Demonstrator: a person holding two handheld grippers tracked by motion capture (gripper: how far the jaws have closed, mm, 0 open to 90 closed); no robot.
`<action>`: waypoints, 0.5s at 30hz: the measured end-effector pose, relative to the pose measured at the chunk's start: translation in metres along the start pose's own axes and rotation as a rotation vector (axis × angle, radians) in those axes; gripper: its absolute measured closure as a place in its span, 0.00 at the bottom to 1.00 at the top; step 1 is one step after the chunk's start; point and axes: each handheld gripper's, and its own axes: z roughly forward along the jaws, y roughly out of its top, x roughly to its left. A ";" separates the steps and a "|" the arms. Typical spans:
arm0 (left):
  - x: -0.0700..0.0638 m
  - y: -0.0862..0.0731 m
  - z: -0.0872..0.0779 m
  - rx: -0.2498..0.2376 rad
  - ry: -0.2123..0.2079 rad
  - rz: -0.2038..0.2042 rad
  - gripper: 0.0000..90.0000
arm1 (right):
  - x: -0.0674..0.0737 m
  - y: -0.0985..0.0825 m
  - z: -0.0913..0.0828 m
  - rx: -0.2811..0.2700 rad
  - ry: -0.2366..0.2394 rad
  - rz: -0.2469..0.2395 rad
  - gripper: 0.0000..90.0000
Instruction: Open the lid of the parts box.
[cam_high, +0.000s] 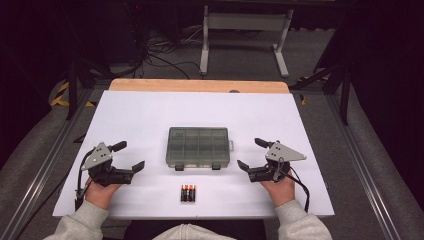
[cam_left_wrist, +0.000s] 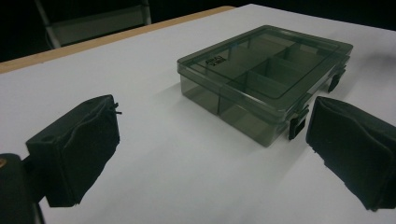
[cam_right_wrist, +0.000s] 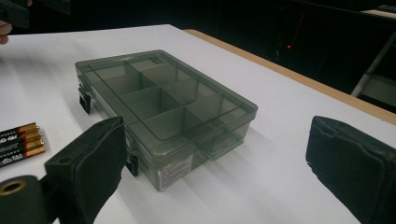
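Organizer box, smoked translucent plastic, lid shut: one. Lies flat at the middle of the white surface, between the two grippers and touching neither. Inner dividers show through the lid; all compartments look empty. Two dark latches on the near edge, one small tab on the right-hand short side. Judged light and rigid, with smooth walls likely to slip under a shallow pinch; hinges and latches are the weak points. Best hold: across the short sides, or steady the body with one gripper while the other works a latch.

Batteries, black and copper, lying side by side just in front of the box: three, as far as can be told. Small, hard, apt to roll.

Left gripper: one, fingers spread, holding nothing.

Right gripper: one, fingers spread, holding nothing.
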 end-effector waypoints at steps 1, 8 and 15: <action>0.000 0.000 0.000 0.000 0.000 0.000 0.04 | 0.000 0.000 0.002 0.003 0.005 0.001 0.07; -0.004 0.009 0.015 -0.003 -0.035 0.009 0.04 | 0.000 0.003 0.013 0.011 0.020 -0.005 0.06; -0.004 0.013 0.026 -0.002 -0.046 0.006 0.04 | 0.000 0.006 0.022 0.016 0.035 -0.010 0.06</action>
